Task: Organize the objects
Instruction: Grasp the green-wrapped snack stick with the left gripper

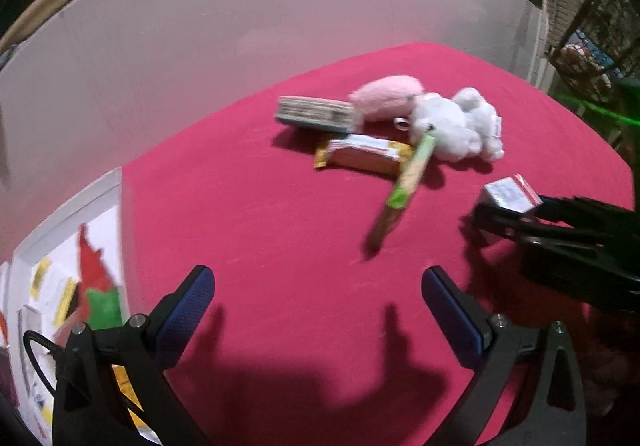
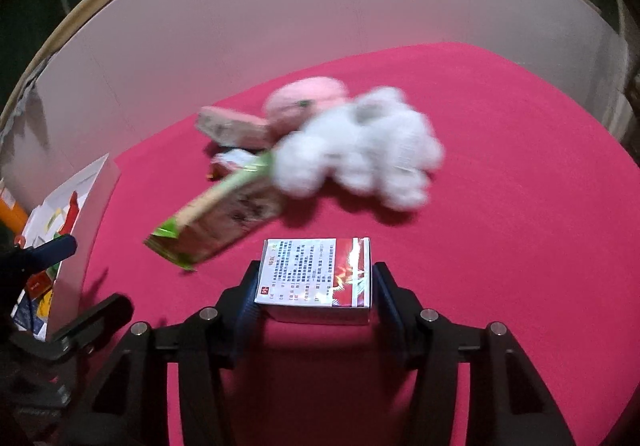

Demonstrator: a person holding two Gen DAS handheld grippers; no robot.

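Right wrist view shows the right gripper (image 2: 316, 286) grasping a printed box (image 2: 316, 274); left gripper (image 1: 318, 310) released.

Almost nothing is proving legible. The small white-and-red cardboard box (image 2: 316, 276), sitting between the fingers of the right gripper (image 2: 316, 296), is showing a block of small dark print on its white upper face, apparently Chinese characters, but too fine to make out. A little red square mark is sitting at that face's near left corner, likewise unreadable. The long green-and-tan snack packet (image 2: 218, 220) is carrying dark blurred markings, and the flat grey-edged printed box (image 1: 314, 114) is showing smeared print; neither is giving a readable word.
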